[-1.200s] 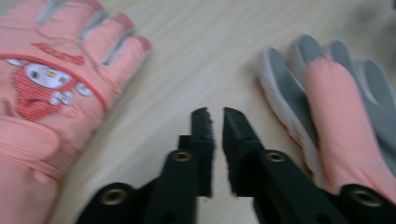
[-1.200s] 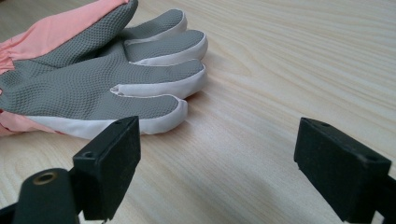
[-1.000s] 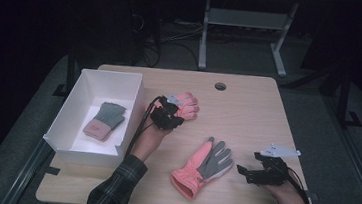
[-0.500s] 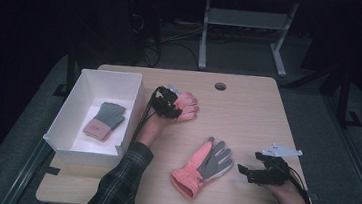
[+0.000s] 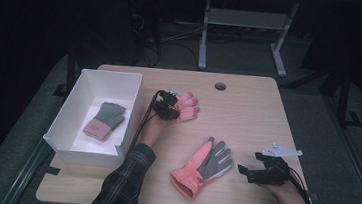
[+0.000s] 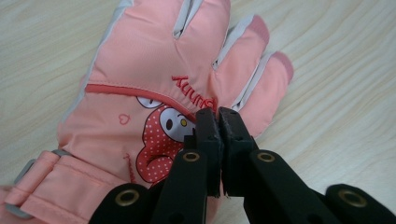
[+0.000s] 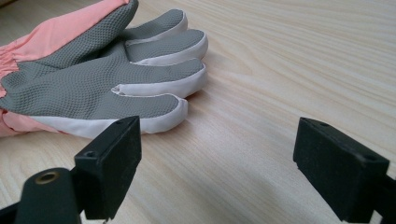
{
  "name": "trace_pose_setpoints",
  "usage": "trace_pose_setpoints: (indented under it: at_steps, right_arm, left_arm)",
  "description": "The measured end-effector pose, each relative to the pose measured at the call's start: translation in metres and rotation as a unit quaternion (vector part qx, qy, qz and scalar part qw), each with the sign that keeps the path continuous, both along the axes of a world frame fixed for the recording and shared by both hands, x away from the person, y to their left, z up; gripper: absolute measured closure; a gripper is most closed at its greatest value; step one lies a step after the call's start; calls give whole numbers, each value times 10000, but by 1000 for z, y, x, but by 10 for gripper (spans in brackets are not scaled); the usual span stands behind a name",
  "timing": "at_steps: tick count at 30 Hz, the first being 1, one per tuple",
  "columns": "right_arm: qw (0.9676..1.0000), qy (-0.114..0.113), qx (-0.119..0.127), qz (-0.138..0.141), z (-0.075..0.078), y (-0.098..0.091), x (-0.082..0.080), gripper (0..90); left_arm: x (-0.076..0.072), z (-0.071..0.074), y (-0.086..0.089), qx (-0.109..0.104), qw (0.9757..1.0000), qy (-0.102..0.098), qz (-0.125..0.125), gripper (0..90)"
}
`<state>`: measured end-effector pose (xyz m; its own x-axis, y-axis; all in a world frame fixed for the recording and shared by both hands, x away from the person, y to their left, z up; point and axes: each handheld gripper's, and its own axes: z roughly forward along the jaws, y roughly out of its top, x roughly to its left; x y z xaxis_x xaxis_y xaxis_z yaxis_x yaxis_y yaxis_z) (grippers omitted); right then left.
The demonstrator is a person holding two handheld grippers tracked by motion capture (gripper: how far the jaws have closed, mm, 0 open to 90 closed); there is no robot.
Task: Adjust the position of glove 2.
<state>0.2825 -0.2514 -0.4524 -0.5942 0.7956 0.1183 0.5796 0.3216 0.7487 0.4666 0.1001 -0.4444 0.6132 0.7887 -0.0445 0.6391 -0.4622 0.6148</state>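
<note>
your left hand-held gripper [image 6: 218, 116] is clenched on a pinch of the padded pink fabric glove with the cartoon print [image 6: 159, 93], lying back-up on the pale wood desk [image 5: 249, 103] beside the white box [image 5: 76, 147]. it's light, soft and floppy, with a slick shell; grip deeper near the cuff. your right hand-held gripper [image 7: 217, 154] is released.

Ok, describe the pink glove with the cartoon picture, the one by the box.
The pink glove lies flat on the wooden table, back side up, just right of the white box. It looks like padded, smooth fabric with pale grey trim between the fingers, a red band, red stitched lettering, a cartoon face with a dotted red bow, and a strapped cuff. The left claw is shut, pinching its fabric.
</note>
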Motion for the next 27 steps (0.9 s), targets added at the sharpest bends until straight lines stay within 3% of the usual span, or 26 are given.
trace_pose_setpoints:
  at_steps: [1,4,8,15,19,22,27]
  right_arm:
    - [10000,6,1,-7,0,0,0,149]
    - [10000,29,14,-25,0,0,0,149]
    - [10000,22,-7,8,0,1,1,149]
    - [10000,16,-24,24,0,1,0,149]
    - [10000,19,-2,34,-1,0,1,149]
    - [10000,20,0,38,-1,1,0,149]
    - [10000,32,1,52,-2,1,0,149]
  left_arm:
    - [-2,4,0,-127,9999,-8,35,879]
    - [-4,9,-1,-180,9998,-64,-19,879]
    - [-11,14,-11,-320,9992,10,-244,878]
    - [-30,16,-49,-567,9950,216,-793,877]
    - [-36,17,-65,-495,9935,158,-1016,866]
    - [-36,21,-66,-465,9932,100,-1065,842]
    - [-27,40,-57,-542,9934,-109,-1003,829]
